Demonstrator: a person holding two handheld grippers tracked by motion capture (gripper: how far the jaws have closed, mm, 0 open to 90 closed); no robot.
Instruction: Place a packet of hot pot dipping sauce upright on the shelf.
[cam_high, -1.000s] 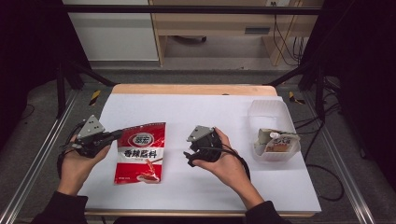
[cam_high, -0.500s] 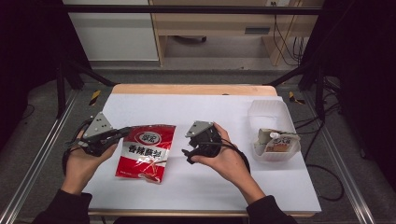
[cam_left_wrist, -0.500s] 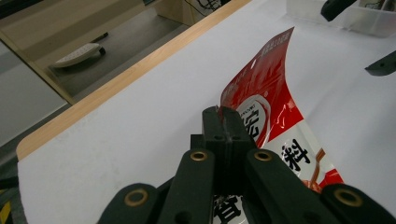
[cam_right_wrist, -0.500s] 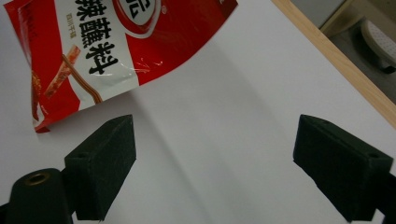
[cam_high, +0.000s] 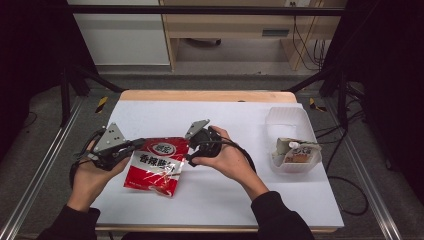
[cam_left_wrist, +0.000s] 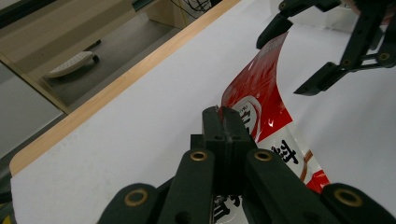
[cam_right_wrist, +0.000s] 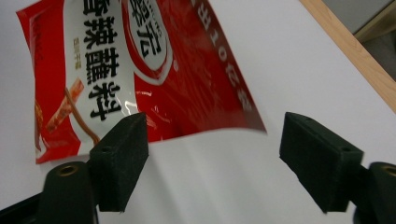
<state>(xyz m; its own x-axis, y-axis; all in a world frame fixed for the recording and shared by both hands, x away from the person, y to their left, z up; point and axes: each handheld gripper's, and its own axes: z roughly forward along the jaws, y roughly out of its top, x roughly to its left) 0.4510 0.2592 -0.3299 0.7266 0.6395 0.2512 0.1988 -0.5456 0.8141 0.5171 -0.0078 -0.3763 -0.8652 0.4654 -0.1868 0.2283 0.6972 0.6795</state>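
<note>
Left tongs (cam_left_wrist: 223, 122) clamped on red sauce packet (cam_high: 156, 165) edge, frame centre-left; right tongs (cam_right_wrist: 212, 158) wide open, holding nothing, beside packet on counter (cam_high: 260, 190).

A table (cam_high: 150, 112) with a white top and a wooden strip along its far edge carried everything. A red sauce packet (cam_high: 156, 167) lay at about 8 o'clock from the table's centre, its lower end on the white surface and its upper edge lifted off it. A clear plastic tub (cam_high: 286, 120) stood at 3 o'clock near the right edge, with small packets (cam_high: 296, 152) inside its near end.
</note>
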